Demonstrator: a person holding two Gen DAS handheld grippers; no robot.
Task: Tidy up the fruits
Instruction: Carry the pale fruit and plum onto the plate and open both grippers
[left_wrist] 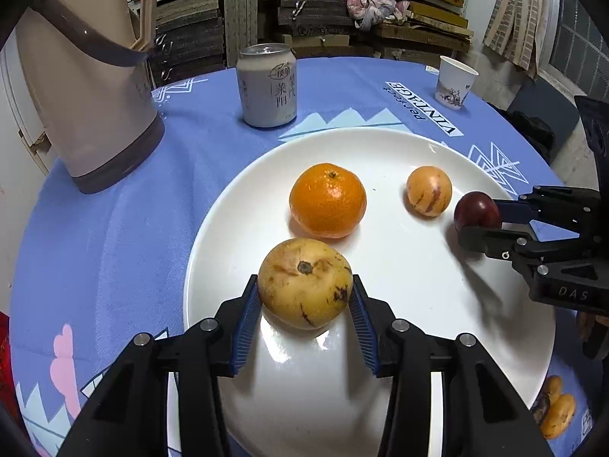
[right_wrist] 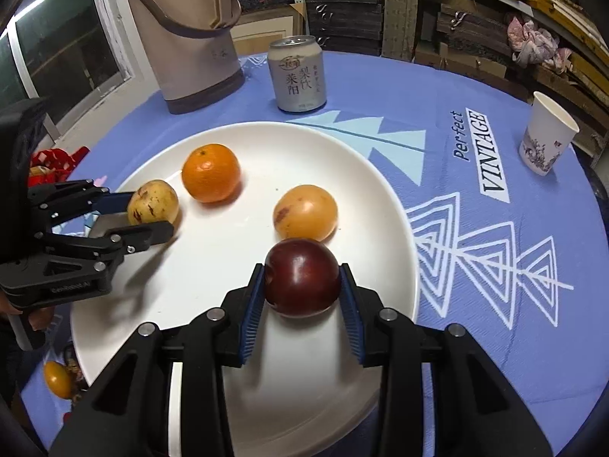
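On the blue-clothed worktop [left_wrist: 114,236] one thermos jug [left_wrist: 87,87], one drink can [left_wrist: 267,85] and one paper cup [left_wrist: 455,82] stand behind the white plate [left_wrist: 399,152]. Four fruits are over the plate: an orange [left_wrist: 328,200] and a small yellow-orange fruit [left_wrist: 429,190] lie free. The left tool [left_wrist: 304,304] is clamped on the speckled yellow fruit [left_wrist: 305,282] and the right tool [right_wrist: 302,285] on the dark red plum [right_wrist: 302,276]. More fruit [left_wrist: 555,407] lies off the plate's near edge, its count unclear.

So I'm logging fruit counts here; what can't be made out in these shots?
- Orange fruits off the plate: left wrist view, near the frame's corner; right wrist view, dim, near the edge.
- Red item: right wrist view, behind the left gripper.
- Thermos top: left wrist view, cropped.
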